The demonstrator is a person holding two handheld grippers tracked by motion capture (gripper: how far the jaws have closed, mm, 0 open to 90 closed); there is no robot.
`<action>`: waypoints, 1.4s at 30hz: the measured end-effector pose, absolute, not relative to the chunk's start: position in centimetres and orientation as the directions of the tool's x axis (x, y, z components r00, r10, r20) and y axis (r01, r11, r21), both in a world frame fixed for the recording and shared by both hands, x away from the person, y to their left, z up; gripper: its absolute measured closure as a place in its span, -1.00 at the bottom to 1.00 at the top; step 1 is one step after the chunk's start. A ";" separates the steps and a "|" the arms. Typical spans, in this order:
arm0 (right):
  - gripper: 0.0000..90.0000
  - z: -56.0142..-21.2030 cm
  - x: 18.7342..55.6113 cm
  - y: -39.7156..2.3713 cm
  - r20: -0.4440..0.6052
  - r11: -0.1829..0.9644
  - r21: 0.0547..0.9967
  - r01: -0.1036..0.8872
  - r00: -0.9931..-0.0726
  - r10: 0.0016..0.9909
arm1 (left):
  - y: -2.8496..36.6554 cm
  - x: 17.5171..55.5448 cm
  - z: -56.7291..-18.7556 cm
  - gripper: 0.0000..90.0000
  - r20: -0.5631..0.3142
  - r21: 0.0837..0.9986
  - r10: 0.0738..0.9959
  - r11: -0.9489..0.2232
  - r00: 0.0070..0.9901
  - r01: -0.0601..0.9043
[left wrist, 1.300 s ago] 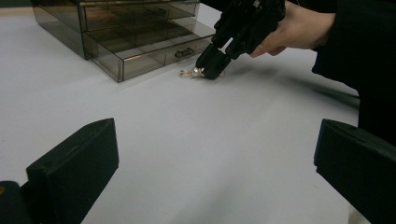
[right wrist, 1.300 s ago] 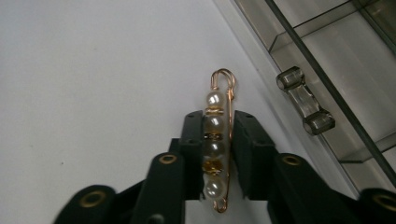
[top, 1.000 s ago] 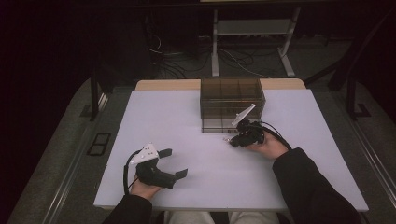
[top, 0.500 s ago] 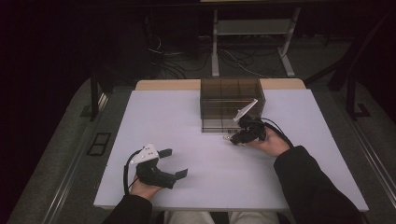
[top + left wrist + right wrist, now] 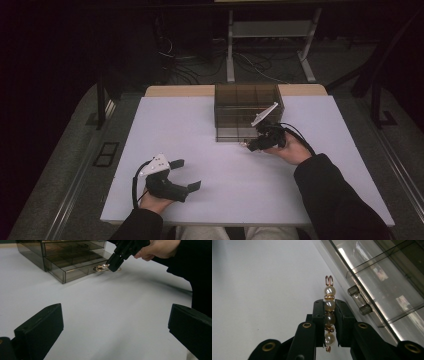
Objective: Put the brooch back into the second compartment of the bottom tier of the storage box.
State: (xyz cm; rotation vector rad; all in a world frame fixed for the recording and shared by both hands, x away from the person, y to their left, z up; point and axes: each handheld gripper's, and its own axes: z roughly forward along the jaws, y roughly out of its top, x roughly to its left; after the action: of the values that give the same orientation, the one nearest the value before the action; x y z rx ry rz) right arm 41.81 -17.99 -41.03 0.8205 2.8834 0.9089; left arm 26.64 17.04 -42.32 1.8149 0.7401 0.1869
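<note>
White tabletop (image 5: 210, 130) spreads under dim light, with dark floor and cables beyond it. At the left the left gripper (image 5: 186, 173) rests near the person's edge of the table, its jaws spread wide with nothing between them, well apart from the work. Farther right stands a smoky see-through drawer box (image 5: 247, 107), its bottom drawer (image 5: 75, 266) pulled out toward the right gripper (image 5: 251, 145). That gripper is clamped on a short pearl-and-gold-wire piece (image 5: 329, 315), held just in front of the drawer's small clear handle (image 5: 359, 302), above the table. The piece looks light, small and smooth: round beads could roll or slip from the pads, and the thin wire loops (image 5: 329, 280) would probably bend if squeezed. A grip across the middle beads, as here, seems the safest hold.
</note>
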 end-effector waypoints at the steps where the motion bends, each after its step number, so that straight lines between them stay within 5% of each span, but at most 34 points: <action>1: 0.75 -41.0 41.8 -18.0 0.144 0.694 0.536 0.480 -0.863 0.485 | 17.0 26.6 -42.3 -1.00 -0.225 0.899 0.568 -0.192 0.791 0.393; 42: 0.75 -37.4 44.3 -17.4 0.089 0.705 0.551 0.446 -0.872 0.482 | 17.1 26.6 -42.3 -1.00 -0.230 0.900 0.568 -0.186 0.790 0.395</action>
State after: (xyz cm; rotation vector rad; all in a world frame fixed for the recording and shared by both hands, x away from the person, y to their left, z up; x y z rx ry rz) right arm 44.30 -17.39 -37.41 0.7750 2.8437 0.8942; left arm 26.61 17.14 -42.29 1.8092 0.7429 0.1838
